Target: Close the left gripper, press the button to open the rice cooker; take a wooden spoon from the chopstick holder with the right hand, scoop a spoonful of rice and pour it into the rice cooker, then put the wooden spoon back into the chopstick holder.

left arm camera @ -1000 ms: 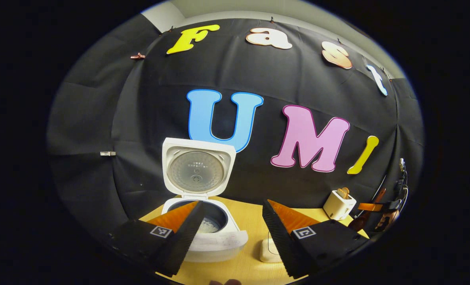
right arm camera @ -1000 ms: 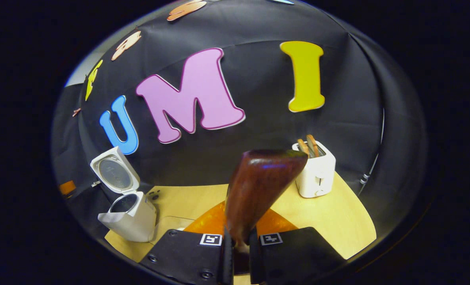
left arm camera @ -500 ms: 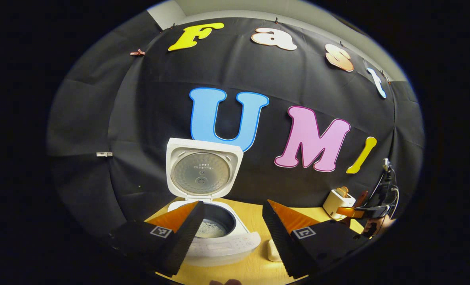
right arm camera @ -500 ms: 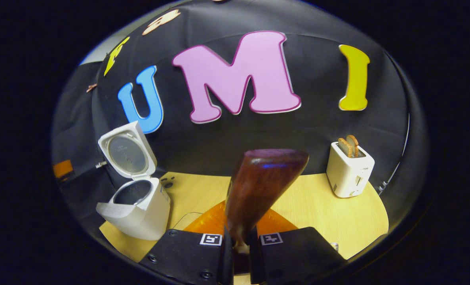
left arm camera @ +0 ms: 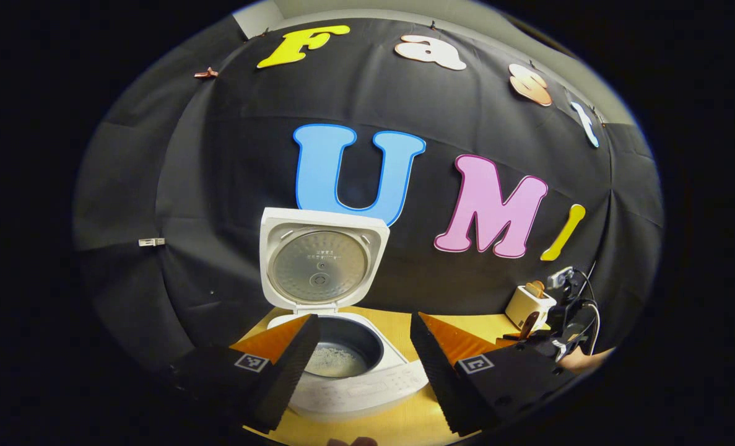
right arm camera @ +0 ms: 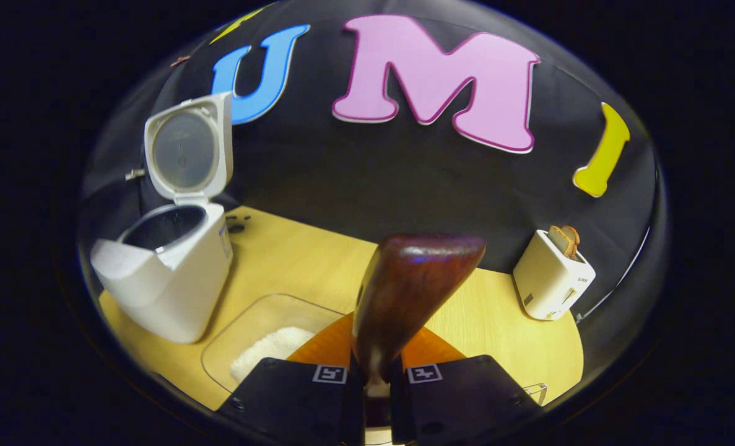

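On the pale wooden tabletop [right arm camera: 293, 260], the white rice cooker [right arm camera: 175, 279] is standing with its lid swung upright and its dark inner pot [left arm camera: 345, 350] showing some rice. I am holding the right gripper [right arm camera: 373, 387] clenched on the handle of the dark reddish wooden spoon [right arm camera: 407, 291], bowl pointing forward, above the clear rectangular container of white rice [right arm camera: 268, 350]. I am judging the scooping step to be in hand; the next move is calling for tipping the bowl down into the grains. I am keeping the left gripper [left arm camera: 361, 362] released, fingers spread, hovering before the cooker. A white toaster with bread slices [right arm camera: 553, 275] is sitting by the black cloth wall [right arm camera: 373, 179].
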The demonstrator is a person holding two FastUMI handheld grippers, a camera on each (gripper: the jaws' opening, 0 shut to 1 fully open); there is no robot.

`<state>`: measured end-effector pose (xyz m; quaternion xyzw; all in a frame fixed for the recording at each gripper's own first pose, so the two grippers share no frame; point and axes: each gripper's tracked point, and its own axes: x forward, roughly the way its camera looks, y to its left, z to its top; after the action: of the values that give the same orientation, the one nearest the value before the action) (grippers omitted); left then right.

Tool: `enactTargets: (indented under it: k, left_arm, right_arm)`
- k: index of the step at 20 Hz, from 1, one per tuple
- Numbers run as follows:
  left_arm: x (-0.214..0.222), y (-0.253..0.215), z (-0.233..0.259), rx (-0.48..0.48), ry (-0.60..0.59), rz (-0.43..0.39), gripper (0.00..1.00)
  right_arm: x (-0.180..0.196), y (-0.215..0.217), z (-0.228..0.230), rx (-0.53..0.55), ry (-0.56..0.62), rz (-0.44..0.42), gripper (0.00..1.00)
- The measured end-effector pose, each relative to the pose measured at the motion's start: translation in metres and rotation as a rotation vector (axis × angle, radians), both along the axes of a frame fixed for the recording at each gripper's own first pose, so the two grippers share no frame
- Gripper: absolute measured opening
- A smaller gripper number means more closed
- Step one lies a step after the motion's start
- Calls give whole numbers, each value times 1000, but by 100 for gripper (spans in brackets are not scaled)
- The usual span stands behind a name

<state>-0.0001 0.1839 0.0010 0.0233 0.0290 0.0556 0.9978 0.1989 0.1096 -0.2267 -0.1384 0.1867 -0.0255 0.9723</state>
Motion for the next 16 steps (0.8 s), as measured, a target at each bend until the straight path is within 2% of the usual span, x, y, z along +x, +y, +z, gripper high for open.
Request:
enactTargets:
  k: [3,6,9,13,16]
  left_arm:
    - [8,12,-4,-20,9,-11,95]
    - [14,19,-2,-16,8,-21,95]
    - [17,23,-3,-8,11,-25,95]
    - [14,30,-1,-6,8,-20,95]
    - [12,36,1,-6,5,-8,95]
  right_arm:
    - [-1,2,-34,-60,82,-27,20]
    - [3,15,-44,-102,93,-18,20]
    - [3,44,-56,22,101,-51,20]
    - [10,62,-58,203,106,-91,20]
    - [10,59,-59,426,114,-168,20]
